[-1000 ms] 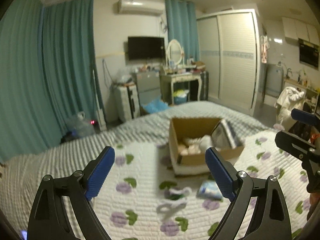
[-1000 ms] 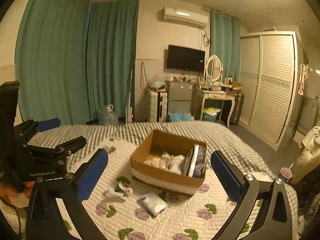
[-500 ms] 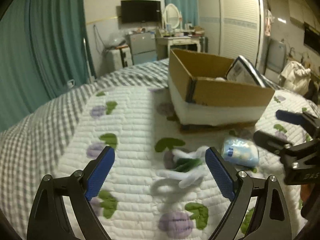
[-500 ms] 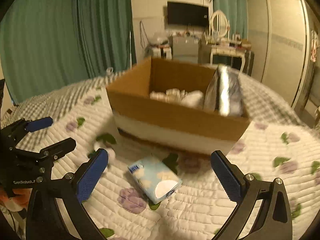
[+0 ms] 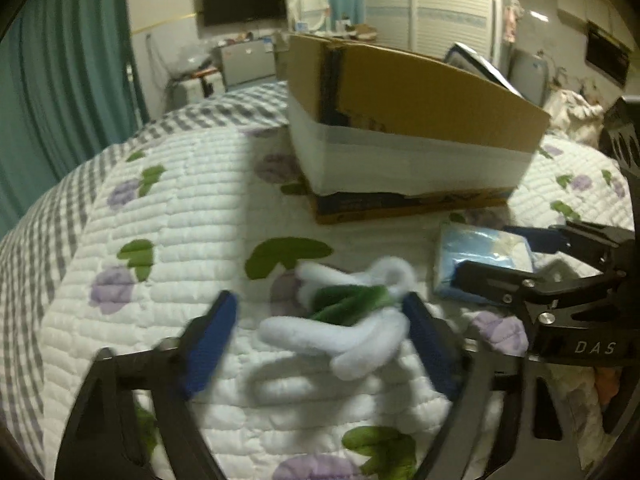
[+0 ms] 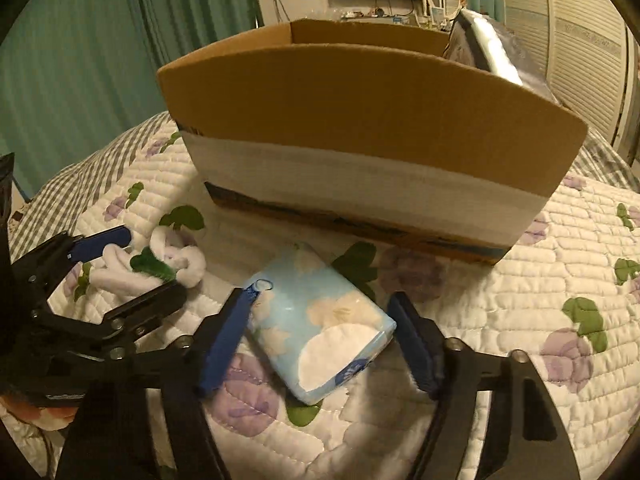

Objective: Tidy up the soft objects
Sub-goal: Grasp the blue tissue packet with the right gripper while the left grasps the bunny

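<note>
Two items on the bed: one white-and-green plush toy (image 5: 352, 312) between the wide left hand-held gripper (image 5: 320, 344), one tissue pack (image 6: 320, 320) between the wide right hand-held gripper (image 6: 320, 344) (one cardboard box (image 6: 360, 120) behind).

A home bedroom: quilted floral bedspread (image 5: 192, 184), teal curtains (image 6: 80, 60), wall television (image 5: 244, 0), wardrobe (image 5: 452, 12).

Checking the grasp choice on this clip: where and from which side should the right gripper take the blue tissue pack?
Probably across the tissue pack's short width, at mid-length, coming from above. It lies flat on the quilt, and the right gripper is open with a finger already on each long side.
</note>
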{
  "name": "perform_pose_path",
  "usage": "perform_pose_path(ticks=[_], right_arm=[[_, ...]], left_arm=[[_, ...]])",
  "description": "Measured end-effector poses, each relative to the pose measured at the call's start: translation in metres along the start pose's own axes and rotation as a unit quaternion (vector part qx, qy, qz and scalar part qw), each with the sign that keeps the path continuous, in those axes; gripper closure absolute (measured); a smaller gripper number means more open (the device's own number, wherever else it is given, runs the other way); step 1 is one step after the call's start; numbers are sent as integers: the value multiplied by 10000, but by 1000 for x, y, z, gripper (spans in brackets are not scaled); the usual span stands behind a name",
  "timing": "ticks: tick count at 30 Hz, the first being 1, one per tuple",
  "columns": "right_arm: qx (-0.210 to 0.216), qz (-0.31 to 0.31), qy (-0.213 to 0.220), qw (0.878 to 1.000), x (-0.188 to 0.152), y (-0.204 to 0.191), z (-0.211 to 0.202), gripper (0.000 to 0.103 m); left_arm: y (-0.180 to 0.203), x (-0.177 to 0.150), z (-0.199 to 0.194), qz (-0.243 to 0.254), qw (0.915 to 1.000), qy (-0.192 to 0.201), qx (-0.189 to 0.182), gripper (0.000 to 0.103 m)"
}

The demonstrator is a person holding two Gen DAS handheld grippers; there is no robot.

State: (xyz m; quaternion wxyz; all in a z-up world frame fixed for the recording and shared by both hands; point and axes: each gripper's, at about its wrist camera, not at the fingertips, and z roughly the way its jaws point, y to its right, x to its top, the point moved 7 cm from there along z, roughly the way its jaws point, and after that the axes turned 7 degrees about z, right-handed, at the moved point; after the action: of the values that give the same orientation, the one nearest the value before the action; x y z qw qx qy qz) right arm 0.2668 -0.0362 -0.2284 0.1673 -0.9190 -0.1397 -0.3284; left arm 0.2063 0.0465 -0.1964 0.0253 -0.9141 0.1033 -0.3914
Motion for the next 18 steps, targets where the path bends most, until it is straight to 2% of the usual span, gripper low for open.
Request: perform_pose_path(ticks=[2, 3, 4, 6, 8, 12, 18], right_arm=[[8, -11, -17, 10000, -2, -1, -2, 40], [21, 9, 37, 10000, -2, -1, -5, 47], [8, 52, 75, 10000, -3, 0, -8, 51], [30, 218, 118, 9997, -4, 4, -14, 67], [133, 355, 152, 9992, -5, 7, -20, 73], [69, 317, 319, 9990, -14, 4, -41, 80], [-1, 69, 506, 9987, -21, -15, -82, 82]], left_arm=[[6, -3, 1, 71, 9999, -49, -111, 48], [8, -4, 0, 102, 9998, -53, -158, 50], [10, -5, -1, 127, 9998, -39, -153, 50], [12, -5, -5, 179, 9997, -18, -169, 54], [14, -6, -11, 188, 9997, -4, -182, 54], [14, -6, -26, 91, 9997, 1, -215, 55], [17, -10, -62, -3, 9998, 7, -199, 55]])
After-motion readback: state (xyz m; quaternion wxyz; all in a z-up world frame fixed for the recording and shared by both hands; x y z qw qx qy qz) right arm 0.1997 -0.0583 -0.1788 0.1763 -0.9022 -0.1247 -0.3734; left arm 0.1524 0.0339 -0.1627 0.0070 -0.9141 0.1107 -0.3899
